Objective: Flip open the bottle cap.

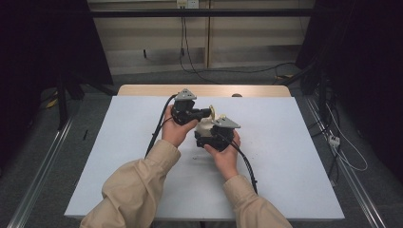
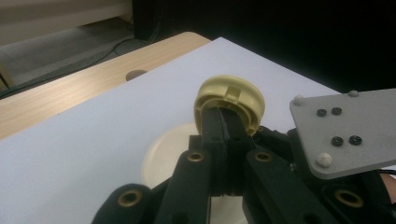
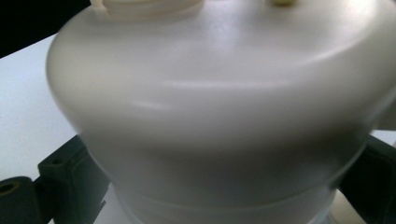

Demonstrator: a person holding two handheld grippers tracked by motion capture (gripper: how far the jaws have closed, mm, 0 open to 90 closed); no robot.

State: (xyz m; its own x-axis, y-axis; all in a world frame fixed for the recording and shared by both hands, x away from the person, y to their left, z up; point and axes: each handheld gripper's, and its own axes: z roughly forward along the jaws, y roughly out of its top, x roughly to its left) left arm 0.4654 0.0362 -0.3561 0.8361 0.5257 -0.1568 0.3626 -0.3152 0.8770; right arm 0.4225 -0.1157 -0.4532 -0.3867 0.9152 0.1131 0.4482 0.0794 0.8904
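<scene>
1. Dark room, cables trailing over grey floor; white sheet (image 1: 266,156) spread over wooden table (image 1: 142,90), wood edge bare along the far side.
2. Both forearms in beige sleeves (image 1: 138,183) coming up from the near edge, meeting just left of the sheet's middle.
3. Left gripper (image 1: 210,113) in the left hand, pointing across toward the right one; jaws drawn close together, pinching the rim of a yellowish round cap (image 2: 229,103), raised clear of the sheet.
4. Right gripper (image 1: 205,135) in the right hand, just beside the left; jaws spread around a cream-white plastic jar (image 3: 219,116), one black pad at each flank, pressing on it.
5. Jar (image 1: 204,125) sitting between the two grippers, directly under the cap, close to the sheet; contact with the sheet impossible to tell.
6. Grey three-cornered plate (image 2: 345,128) of the right gripper close beside the cap in the left gripper view.
</scene>
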